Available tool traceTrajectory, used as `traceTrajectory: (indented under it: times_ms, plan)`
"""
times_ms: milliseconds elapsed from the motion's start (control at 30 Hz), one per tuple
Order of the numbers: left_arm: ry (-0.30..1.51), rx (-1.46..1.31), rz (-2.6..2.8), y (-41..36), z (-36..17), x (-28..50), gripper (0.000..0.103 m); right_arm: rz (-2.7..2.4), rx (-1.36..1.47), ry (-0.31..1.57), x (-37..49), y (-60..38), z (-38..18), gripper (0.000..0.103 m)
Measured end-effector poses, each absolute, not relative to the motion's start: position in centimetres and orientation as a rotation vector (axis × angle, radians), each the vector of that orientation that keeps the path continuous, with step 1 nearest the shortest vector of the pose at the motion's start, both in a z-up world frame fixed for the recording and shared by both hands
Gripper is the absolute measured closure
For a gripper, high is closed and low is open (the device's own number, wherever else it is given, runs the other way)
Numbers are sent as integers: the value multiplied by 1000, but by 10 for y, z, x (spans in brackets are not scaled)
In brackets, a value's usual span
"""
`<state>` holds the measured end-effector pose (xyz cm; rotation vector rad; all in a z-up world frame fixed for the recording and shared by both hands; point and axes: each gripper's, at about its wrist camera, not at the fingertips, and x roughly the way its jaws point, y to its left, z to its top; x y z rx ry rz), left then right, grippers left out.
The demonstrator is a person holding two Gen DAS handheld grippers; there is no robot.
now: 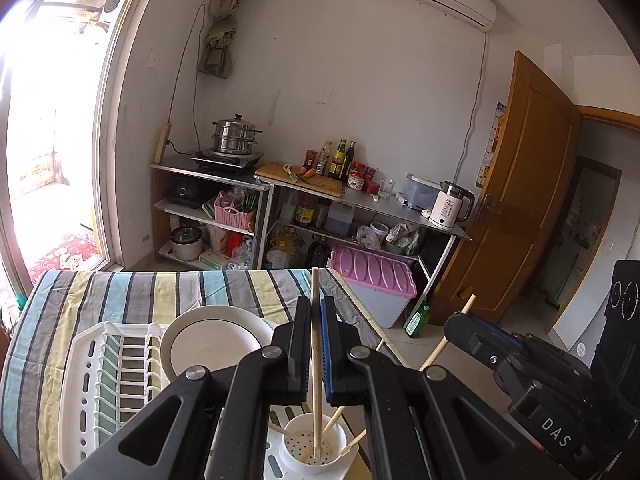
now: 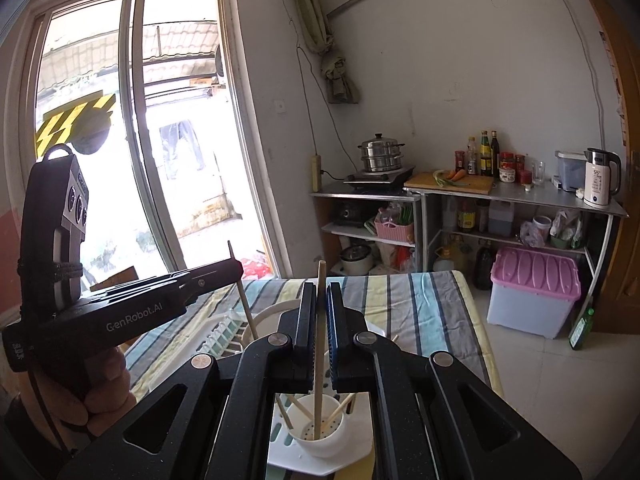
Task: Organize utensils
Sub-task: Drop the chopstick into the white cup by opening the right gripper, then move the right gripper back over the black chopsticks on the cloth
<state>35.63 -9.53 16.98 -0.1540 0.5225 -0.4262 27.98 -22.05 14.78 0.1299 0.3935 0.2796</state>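
Observation:
My left gripper (image 1: 316, 304) is shut on a wooden chopstick (image 1: 315, 360) held upright, its lower end in a white perforated utensil cup (image 1: 314, 446) that holds several other chopsticks. My right gripper (image 2: 319, 292) is shut on another wooden chopstick (image 2: 319, 344), whose lower end also stands in the cup (image 2: 318, 428). The right gripper shows at the right of the left wrist view (image 1: 456, 326). The left gripper shows at the left of the right wrist view (image 2: 236, 268). The cup sits on the white dish rack (image 1: 100, 380).
A white plate (image 1: 212, 344) stands in the rack on the striped tablecloth (image 1: 140, 284). Beyond the table are metal shelves with a steamer pot (image 1: 236, 136), bottles (image 1: 340, 158), a kettle (image 1: 450, 204) and a pink-lidded bin (image 1: 376, 280). A wooden door (image 1: 520, 184) stands open at right.

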Motion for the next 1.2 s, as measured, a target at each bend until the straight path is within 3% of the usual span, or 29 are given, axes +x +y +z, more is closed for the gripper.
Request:
traceTrajectory:
  times_ms: [567, 933, 1000, 1200]
  plan:
    - [631, -162, -389, -90, 100, 376, 99, 253, 162, 525, 303, -229, 94, 98]
    - [633, -124, -349, -83, 98, 367, 98, 233, 164, 549, 300, -236, 96, 97]
    - [629, -114, -344, -81, 100, 363, 98, 230, 162, 540, 296, -237, 97, 90]
    - [609, -63, -332, -78, 105, 339, 97, 232, 155, 530, 280, -240, 99, 88]
